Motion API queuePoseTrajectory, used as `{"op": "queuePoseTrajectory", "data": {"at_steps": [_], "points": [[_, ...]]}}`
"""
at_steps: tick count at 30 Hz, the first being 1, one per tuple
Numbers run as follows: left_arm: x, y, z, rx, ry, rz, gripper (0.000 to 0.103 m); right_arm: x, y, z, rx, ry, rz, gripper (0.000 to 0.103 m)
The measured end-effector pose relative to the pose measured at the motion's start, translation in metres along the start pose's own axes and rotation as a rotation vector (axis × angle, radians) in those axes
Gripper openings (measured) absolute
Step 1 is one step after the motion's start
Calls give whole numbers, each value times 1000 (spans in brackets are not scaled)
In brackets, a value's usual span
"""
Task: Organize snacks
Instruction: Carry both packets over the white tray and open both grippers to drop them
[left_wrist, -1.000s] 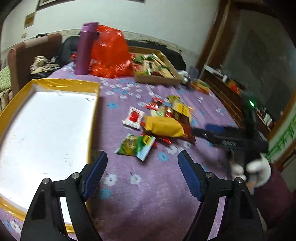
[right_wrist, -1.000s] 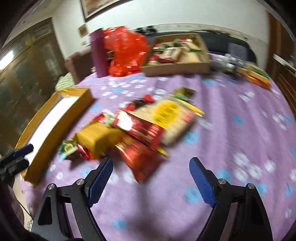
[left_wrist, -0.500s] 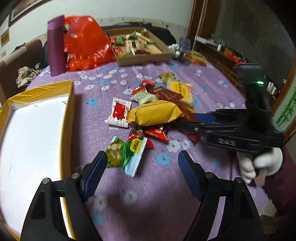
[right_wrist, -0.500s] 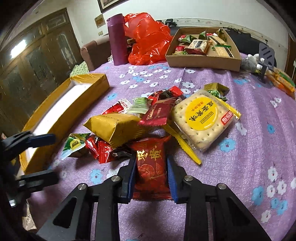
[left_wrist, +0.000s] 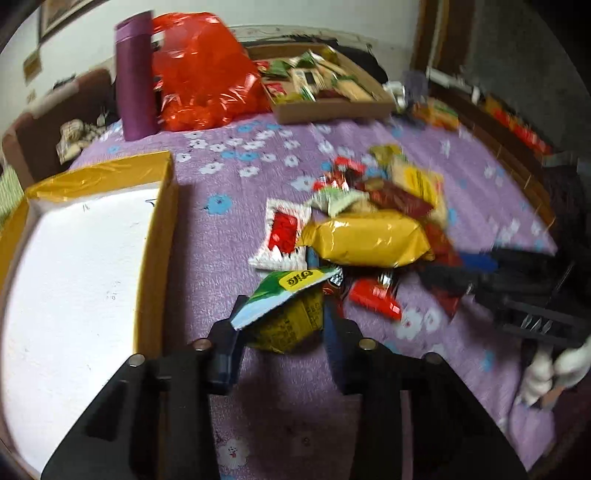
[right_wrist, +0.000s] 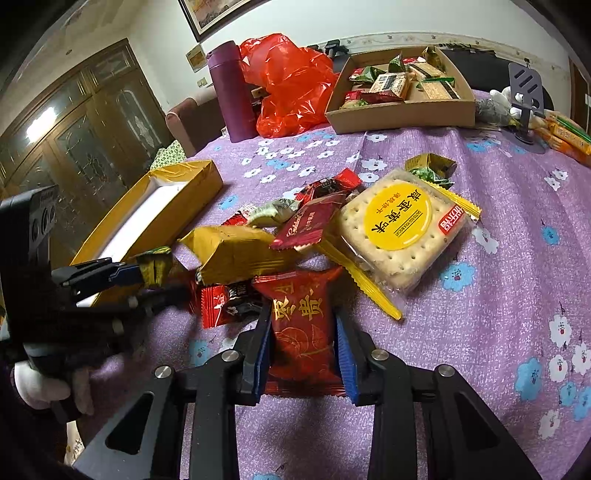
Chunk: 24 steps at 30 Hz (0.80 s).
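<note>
My left gripper (left_wrist: 282, 325) pinches the green packet (left_wrist: 284, 306) right of the gold box (left_wrist: 155, 236); my right gripper (right_wrist: 301, 343) pinches the red packet (right_wrist: 301, 325) at the pile's near edge.

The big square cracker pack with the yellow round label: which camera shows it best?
The right wrist view: the cracker pack lies sharp and almost fully visible, label readable, just beyond the right hand-held gripper. In the left wrist view the pack is only a blurred yellow patch at the far side of the pile, partly covered by other wrappers.

cracker pack (right_wrist: 400, 230): 咸蛋黄味 | red packet (right_wrist: 301, 325): 富贵 | maroon packet (right_wrist: 308, 225): golden, partly legible
</note>
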<state>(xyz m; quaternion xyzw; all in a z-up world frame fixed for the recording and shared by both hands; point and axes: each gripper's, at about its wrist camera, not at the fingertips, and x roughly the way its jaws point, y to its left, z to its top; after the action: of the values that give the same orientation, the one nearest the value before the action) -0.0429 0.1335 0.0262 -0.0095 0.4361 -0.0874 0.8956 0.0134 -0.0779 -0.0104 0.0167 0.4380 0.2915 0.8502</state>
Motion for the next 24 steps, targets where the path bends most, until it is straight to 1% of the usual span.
{"op": "queuePoseTrajectory", "data": {"at_steps": [2, 5, 9, 11, 16, 20, 24], "points": [[-1, 3, 0, -14, -5, 3, 34, 0, 0, 0, -3, -1, -8, 32], [-5, -1, -3, -9, -22, 6, 33, -1, 1, -1, -6, -9, -20, 31], [-21, -1, -4, -26, -58, -5, 32, -4, 3, -2, -7, -24, -34, 30], [-32, 3, -7, -49, -83, -17, 32, -7, 3, -2, -6, -35, -37, 30], [-62, 19, -17, -123, -143, -66, 32, -17, 5, -4, 11, -80, -21, 30], [-88, 38, -28, -165, -189, -55, 33, -26, 17, -5, 2, -101, -21, 30], [-108, 64, -40, -219, -231, -26, 33, -37, 45, -5, -4, -117, 28, 30]]}}
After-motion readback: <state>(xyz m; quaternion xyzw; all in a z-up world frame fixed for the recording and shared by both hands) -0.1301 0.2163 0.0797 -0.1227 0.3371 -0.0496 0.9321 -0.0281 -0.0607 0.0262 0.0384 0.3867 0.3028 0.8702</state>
